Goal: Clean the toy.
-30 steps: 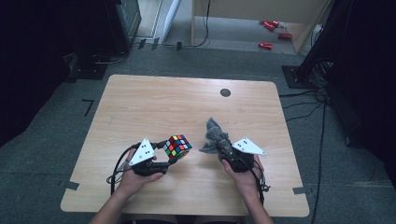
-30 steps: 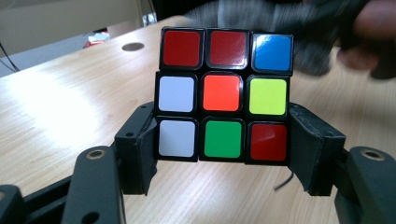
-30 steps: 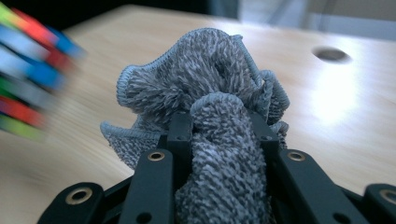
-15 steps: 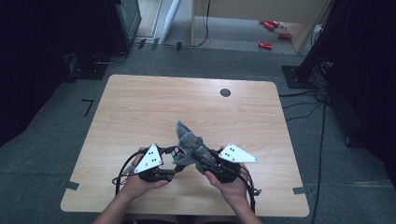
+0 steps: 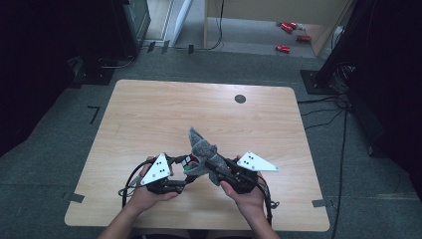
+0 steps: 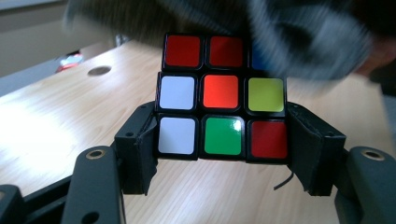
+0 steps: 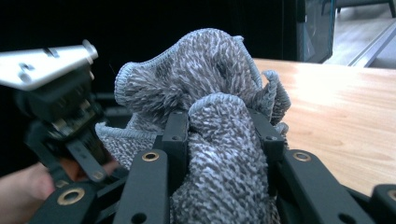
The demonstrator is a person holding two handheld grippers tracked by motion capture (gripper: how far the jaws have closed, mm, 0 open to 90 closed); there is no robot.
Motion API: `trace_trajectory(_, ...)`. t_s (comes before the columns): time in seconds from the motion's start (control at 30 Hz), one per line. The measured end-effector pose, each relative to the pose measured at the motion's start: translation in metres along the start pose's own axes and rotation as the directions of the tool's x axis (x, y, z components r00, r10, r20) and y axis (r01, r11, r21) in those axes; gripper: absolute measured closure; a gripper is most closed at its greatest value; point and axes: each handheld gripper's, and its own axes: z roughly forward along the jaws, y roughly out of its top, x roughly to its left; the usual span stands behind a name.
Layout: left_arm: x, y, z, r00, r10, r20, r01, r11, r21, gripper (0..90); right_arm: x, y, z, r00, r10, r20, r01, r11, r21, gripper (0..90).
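Cube [image 6: 222, 105] sat clamped between the left gripper's [image 6: 223, 154] jaws, pads pressed on its lower side edges, facing that gripper's camera with red, white, orange, yellow and green squares. Its underside hung just above the table [image 6: 56, 121], not touching as far as the left gripper view showed. Grey cloth [image 6: 299, 35] draped across the cube's top row and far side, blurred there.

Right gripper [image 7: 219, 135] pinched a thick fold of the same cloth [image 7: 210, 84], which bulged up and forward past the jaw tips. Its jaws had just been opening a little, with the fold between them and the pads on it. Left gripper [image 7: 60, 116] showed off to the left of the right one's jaws, close in, partly behind the cloth.

From above, both grippers met near the table's near edge, tips pointed at each other: left gripper [image 5: 175, 174] with the cube [image 5: 188, 162] at its tip, right gripper [image 5: 215, 168] directly opposite, cloth [image 5: 203, 152] bunched over the gap and sticking up beyond the cube. Cloth touched the cube; whether the right jaws themselves touched it, couldn't tell. Small dark round spot [image 5: 240, 98] sat on the table [image 5: 149, 109] well beyond both tools.
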Motion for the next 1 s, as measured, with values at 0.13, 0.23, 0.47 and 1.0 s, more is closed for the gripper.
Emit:
trace_trajectory(0.13,0.003,0.001,-0.005,0.9998,-0.017,-0.005,0.017,0.9995,-0.025,34.7,-0.016,-0.009,0.004,0.9962,0.041,0.077,-0.044,0.998,0.041,66.1)
trace_trajectory(0.23,0.008,0.002,-0.009,0.9990,-0.042,-0.015,0.041,0.9980,-0.047,34.6,-0.033,-0.017,0.003,0.9860,0.083,0.145,-0.094,0.993,0.073,66.2)
trace_trajectory(0.47,0.012,0.000,-0.012,0.9976,-0.067,-0.016,0.066,0.9962,-0.057,34.6,-0.030,-0.022,0.014,0.9970,0.066,0.041,-0.070,0.989,0.131,66.8)
trace_trajectory(1.0,0.011,-0.001,-0.010,0.9971,-0.033,-0.068,0.032,0.9992,-0.022,34.7,-0.031,-0.016,0.005,0.9960,0.079,0.043,-0.083,0.991,0.103,67.3)
